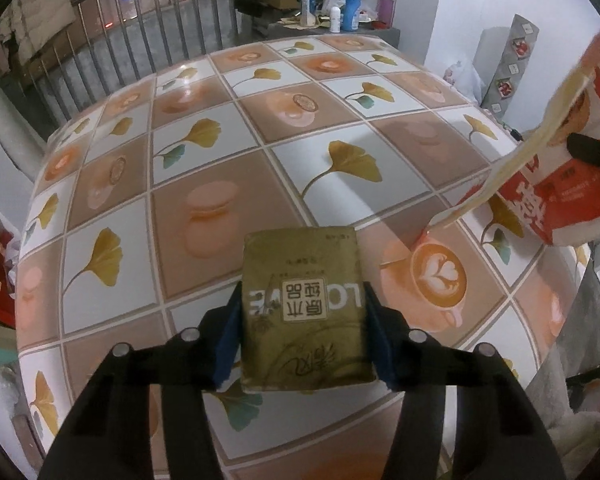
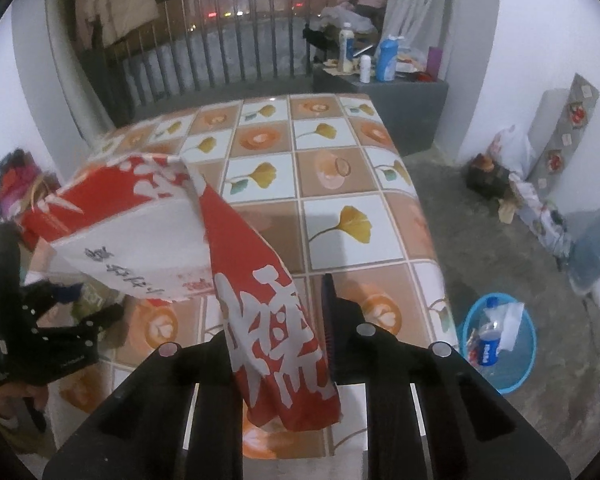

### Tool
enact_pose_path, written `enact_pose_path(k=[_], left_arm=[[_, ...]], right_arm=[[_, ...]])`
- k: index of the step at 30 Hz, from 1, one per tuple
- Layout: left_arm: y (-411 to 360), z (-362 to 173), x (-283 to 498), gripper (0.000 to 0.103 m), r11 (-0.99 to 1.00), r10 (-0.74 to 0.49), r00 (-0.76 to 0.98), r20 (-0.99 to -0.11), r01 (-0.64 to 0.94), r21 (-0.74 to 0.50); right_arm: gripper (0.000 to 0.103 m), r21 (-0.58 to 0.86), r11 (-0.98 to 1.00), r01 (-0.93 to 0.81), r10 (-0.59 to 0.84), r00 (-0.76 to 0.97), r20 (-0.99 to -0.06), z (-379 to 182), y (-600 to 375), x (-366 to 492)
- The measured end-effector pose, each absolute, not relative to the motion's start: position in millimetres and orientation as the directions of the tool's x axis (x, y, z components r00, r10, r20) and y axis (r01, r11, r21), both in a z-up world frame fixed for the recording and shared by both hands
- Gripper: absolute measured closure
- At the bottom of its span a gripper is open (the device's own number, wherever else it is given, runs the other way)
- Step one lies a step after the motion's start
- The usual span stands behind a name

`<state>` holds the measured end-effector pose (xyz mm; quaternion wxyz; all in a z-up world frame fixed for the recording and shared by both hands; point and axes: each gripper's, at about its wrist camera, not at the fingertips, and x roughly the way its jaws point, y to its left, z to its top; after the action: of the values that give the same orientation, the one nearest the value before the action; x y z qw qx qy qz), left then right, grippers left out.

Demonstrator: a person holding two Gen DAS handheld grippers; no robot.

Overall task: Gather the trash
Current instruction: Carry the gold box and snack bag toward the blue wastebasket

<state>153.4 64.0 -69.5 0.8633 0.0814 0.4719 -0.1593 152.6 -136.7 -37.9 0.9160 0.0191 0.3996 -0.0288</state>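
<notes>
Left gripper (image 1: 302,320) clamped on gold pack (image 1: 304,308), frame centre; right gripper (image 2: 278,320) pinching red bag (image 2: 268,304) above table (image 2: 340,184).

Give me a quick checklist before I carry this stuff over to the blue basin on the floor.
1. Left claw closed on the gold packet: ok, both pads sit against its sides.
2. Right claw holding the red and white bag: ok, the bag's side panel is pinched between the pads.
3. Bag clear of the table: cannot tell, its lower end hangs close over the cloth.
4. Blue basin in sight: ok, on the floor past the table's right edge.
5. Room in the basin: ok, a bottle and some wrapping lie in it, with space left.
</notes>
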Motion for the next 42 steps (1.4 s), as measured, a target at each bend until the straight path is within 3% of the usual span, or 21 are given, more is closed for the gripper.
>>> enact_pose_path(k=[12, 42], left_arm=[[67.1, -53.8, 151.7, 0.05, 0.943, -0.176, 0.547, -0.819, 0.333, 0.02], [26.9, 15.8, 137.1, 0.05, 0.905, -0.178, 0.687, -0.705, 0.395, 0.156]], right_arm=[[0.09, 0.085, 0.992, 0.095, -0.007, 0.705, -0.709, -28.1, -148.7, 145.5], [0.091, 0.142, 0.967, 0.213, -0.093, 0.809, -0.581, 17.5, -206.7, 123.0]])
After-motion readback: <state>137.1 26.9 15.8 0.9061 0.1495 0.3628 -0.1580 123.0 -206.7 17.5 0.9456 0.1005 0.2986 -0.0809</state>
